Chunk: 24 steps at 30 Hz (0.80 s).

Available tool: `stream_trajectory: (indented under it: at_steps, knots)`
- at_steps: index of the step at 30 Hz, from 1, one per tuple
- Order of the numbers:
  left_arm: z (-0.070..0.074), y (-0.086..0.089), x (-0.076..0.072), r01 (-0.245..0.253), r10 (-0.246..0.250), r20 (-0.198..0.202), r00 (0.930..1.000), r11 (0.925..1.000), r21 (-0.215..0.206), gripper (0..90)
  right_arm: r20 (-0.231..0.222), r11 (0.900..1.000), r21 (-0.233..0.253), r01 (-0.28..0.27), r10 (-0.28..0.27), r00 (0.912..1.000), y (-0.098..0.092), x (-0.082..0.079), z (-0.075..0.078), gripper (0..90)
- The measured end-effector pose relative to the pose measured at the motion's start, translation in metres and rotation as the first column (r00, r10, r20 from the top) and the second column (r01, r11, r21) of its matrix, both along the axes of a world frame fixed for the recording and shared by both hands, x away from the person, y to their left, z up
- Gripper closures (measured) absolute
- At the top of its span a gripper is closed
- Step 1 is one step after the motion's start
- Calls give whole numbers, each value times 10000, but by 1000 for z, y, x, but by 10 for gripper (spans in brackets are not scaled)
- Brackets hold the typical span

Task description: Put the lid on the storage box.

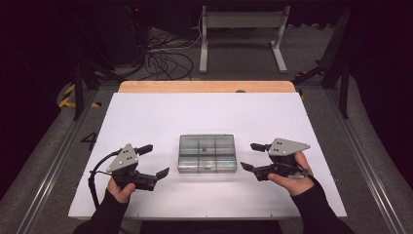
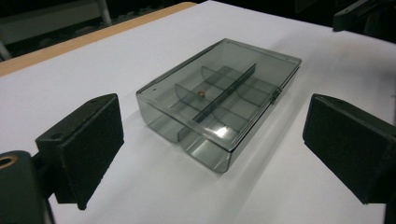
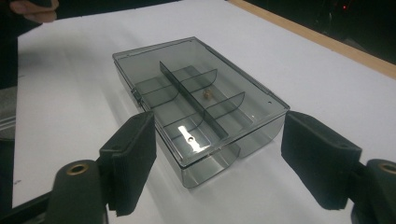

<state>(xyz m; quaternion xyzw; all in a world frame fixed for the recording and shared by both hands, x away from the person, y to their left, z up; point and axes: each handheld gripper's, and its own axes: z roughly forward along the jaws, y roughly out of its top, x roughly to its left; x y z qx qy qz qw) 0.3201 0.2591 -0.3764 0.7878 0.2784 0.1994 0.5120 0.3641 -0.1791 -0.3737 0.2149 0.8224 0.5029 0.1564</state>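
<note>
Smoked-plastic compartment box (image 1: 207, 154) sits lid shut, flat on the white table (image 1: 146, 117), roughly centre and toward the near edge. Dividers visible through the lid; one small brown bead-like item (image 2: 201, 93) lies in a compartment near the middle of the box — also visible in the right gripper view (image 3: 206, 94). Left gripper (image 1: 155, 161) is just left of the box, jaws wide, holding nothing, not touching it. Right gripper (image 1: 252, 156) is just right of the box, jaws likewise wide and empty — clear gap to the box wall. Both point inward at the box from opposite sides. In each gripper view the box lies between and beyond the two black jaws, short end toward the camera. Wooden table edge (image 1: 207, 86) shows at the far side.
</note>
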Motion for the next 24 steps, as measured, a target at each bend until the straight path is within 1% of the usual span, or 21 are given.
stream_trajectory:
  at_steps: [2,3,4,5,7,9,12,13,14,16,18,21,24]
  knots:
    - [-3,1,-2,-122,119,193,9997,9998,162,56,-14,9998,187,-22,22,10000,-3,0,-2,274]
    - [-3,1,-3,-132,127,273,9995,9997,186,56,-15,9997,256,0,0,10000,-4,1,-3,274]
    - [-4,3,-4,-175,167,436,9989,9997,185,56,14,9996,297,18,-19,10000,-6,1,-5,274]
    - [-4,4,-5,-240,235,575,9981,9997,87,55,37,9994,345,54,-56,10000,-7,1,-5,274]
    - [-7,7,-7,-245,261,701,9972,9994,-234,53,33,9987,508,15,-16,10000,-10,1,-6,274]
    - [-10,8,-10,-374,400,804,9960,9987,-338,49,86,9982,594,-11,6,10000,-11,0,-8,271]
    - [-14,12,-11,-381,412,682,9968,9982,-468,45,174,9973,723,-82,70,9998,-14,-1,-9,267]
    - [-17,13,-11,-425,452,574,9973,9979,-487,45,212,9974,720,-66,51,9998,-15,-1,-10,267]
    - [-19,15,-11,-487,508,561,9971,9980,-394,45,229,9974,721,-55,39,9997,-16,-1,-11,265]
    - [-22,19,-12,-454,466,330,9984,9982,-388,45,291,9974,726,15,-36,9996,-18,-2,-11,262]
    - [-27,23,-11,-354,357,44,9994,9980,-525,49,328,9971,764,65,-90,9994,-21,-2,-11,260]
    - [-30,25,-11,-420,418,-68,9991,9988,-261,51,354,9966,819,128,-157,9993,-24,-3,-11,254]
    - [-31,26,-7,-446,438,-156,9989,9975,-543,51,334,9965,821,184,-212,9992,-25,-3,-12,252]
